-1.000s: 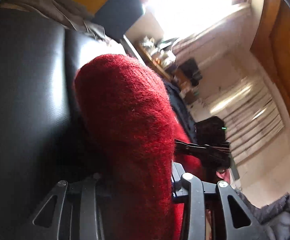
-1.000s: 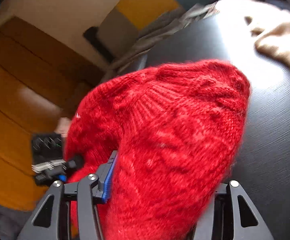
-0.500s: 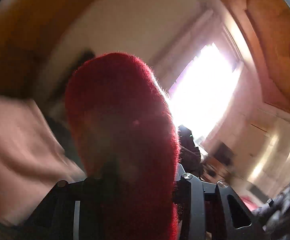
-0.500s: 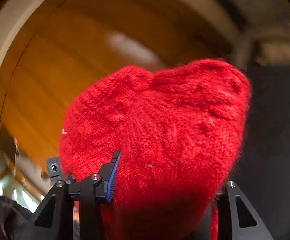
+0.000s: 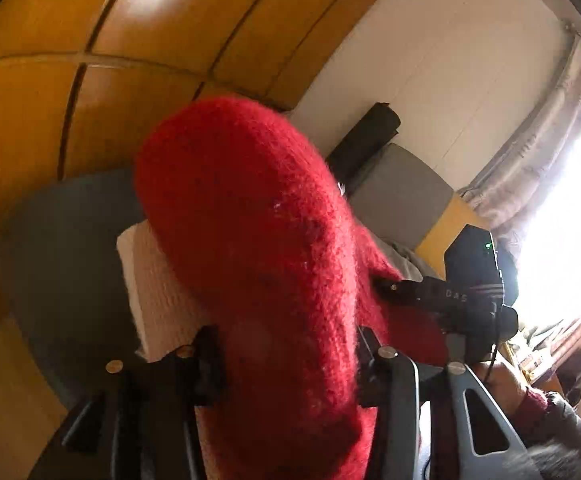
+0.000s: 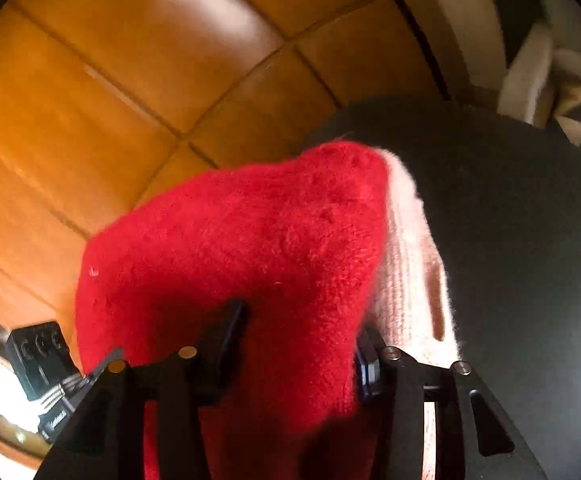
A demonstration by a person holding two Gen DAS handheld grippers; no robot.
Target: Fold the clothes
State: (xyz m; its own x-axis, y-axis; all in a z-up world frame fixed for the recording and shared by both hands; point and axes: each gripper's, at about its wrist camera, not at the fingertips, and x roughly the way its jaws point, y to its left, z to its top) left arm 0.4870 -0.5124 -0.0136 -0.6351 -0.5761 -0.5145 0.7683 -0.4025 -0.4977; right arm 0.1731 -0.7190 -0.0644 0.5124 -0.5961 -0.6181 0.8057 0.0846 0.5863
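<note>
A fuzzy red knit garment (image 5: 258, 264) bulges between both tools, the right tool (image 6: 296, 356) clamped on it, the left tool's (image 5: 286, 360) jaws just opening around it, above a folded pale sweater (image 6: 410, 264) on the dark worktop (image 6: 530, 240); only the left view shows the window (image 5: 570, 220).

A fuzzy red knit garment (image 5: 258, 264) is seen, and pale ribbed knit cloth (image 6: 410, 264) beside it. Glossy wooden panels (image 6: 122, 92) and a matt dark surface (image 6: 522, 220) are shown.
</note>
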